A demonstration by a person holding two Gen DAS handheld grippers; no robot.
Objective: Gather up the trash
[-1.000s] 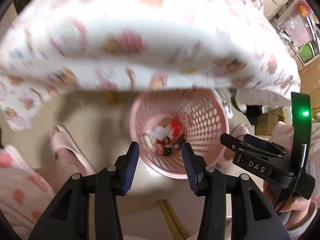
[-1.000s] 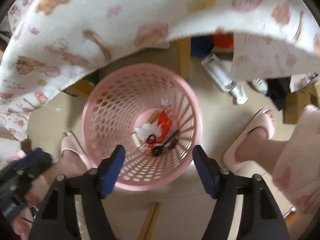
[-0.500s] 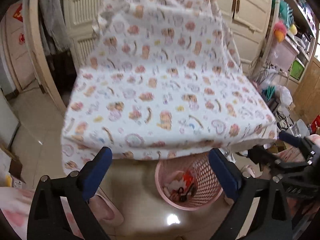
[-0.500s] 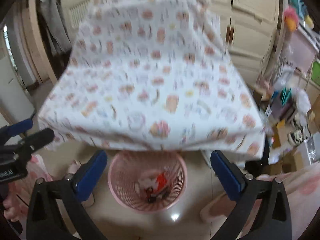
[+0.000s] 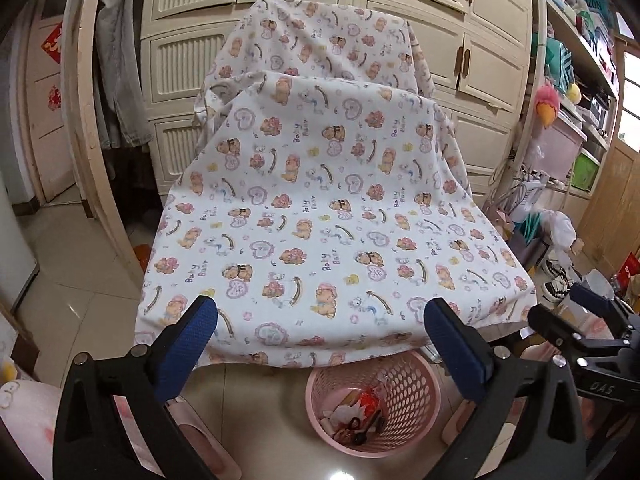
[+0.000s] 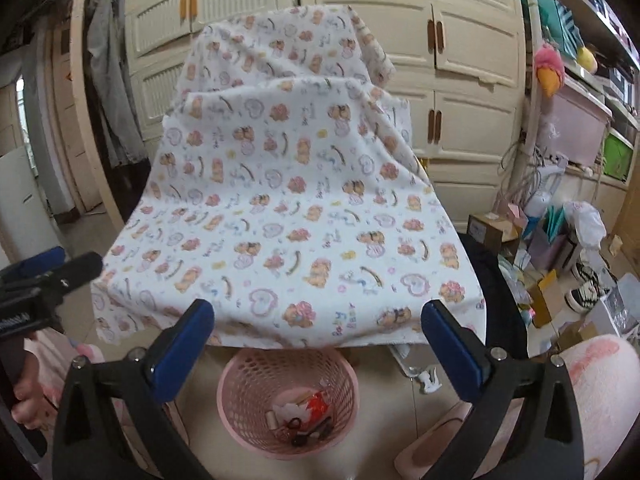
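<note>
On the floor below the cloth-covered bench [image 5: 328, 216], the pink basket [image 5: 416, 380] already holds trash [image 5: 360, 412]; both the left gripper [image 5: 320, 344] and the right gripper [image 6: 316, 340] have fingers wide apart, empty. The bench top looks cleared.

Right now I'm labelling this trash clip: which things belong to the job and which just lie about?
Job:
pink basket
trash inside it

Lying about:
printed cloth
sneakers
cardboard boxes
plush toy
</note>
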